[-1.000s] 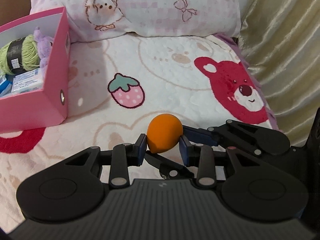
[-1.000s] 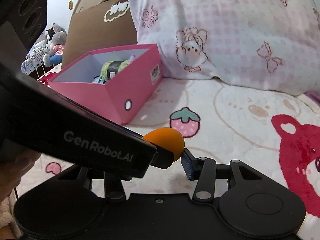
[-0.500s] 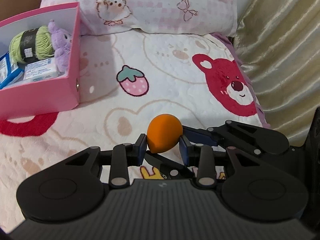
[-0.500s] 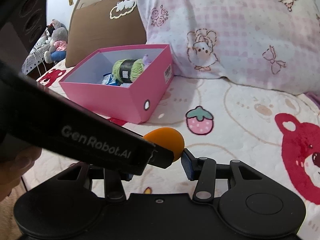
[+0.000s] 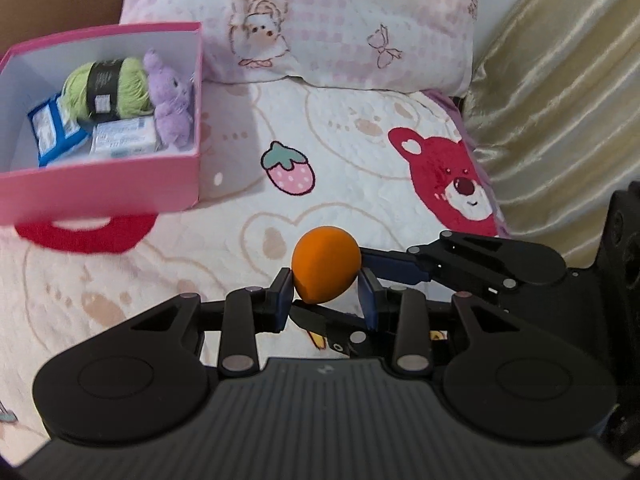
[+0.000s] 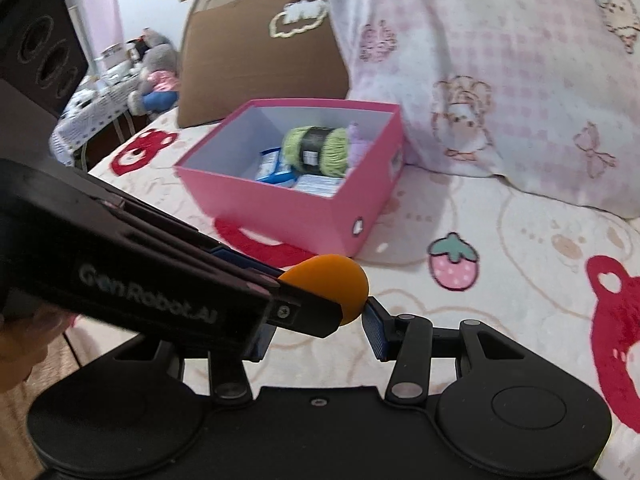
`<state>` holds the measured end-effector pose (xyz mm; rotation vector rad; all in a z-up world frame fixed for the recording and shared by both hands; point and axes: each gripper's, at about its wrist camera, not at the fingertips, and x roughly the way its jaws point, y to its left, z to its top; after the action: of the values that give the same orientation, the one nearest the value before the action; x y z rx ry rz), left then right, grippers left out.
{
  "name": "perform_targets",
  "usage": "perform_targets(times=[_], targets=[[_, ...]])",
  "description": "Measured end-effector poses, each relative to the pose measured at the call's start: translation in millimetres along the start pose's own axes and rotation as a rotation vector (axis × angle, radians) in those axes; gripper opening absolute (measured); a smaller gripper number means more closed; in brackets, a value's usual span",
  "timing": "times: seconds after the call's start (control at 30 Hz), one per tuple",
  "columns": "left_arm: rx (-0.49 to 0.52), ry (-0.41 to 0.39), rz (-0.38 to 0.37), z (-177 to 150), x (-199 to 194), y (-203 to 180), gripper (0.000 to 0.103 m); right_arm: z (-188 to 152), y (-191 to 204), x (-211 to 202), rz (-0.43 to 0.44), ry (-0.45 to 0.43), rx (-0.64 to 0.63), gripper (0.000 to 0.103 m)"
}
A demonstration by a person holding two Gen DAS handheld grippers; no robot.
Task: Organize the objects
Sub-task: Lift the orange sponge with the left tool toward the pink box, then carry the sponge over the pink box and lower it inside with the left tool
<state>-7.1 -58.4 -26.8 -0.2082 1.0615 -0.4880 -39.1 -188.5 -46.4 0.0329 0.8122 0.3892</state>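
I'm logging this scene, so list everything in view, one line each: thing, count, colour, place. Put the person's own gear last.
Egg-shaped sponge: one, orange, gripped by both grippers above the bed.
Box: one, pink with white inside, open, on the bedspread left of the strawberry print.
Yarn ball: one, green with a dark band, inside the box.
Plush toy: one, purple, inside the box beside the yarn.
Packets: at least two, blue and white, on the box floor.
Pillow: one, pink check, behind the box.
Cushion: one, brown, left of the pillow.
Curtain: one, gold, at right.
Left gripper: black, closed on the sponge.
Right gripper: black, also on the sponge.
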Motion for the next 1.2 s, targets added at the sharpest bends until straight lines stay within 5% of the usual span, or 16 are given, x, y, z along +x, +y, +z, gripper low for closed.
perform_targets(times=[0.8,1.2], targets=[[0.002,-0.133,-0.09,35,-76,42,0.033,82,47,-16,0.012,-0.015,-0.245,0.052],[-0.12,-0.198,-0.09,62,-77,101,0.033,119,45,27,0.061,-0.077,-0.259,0.051]])
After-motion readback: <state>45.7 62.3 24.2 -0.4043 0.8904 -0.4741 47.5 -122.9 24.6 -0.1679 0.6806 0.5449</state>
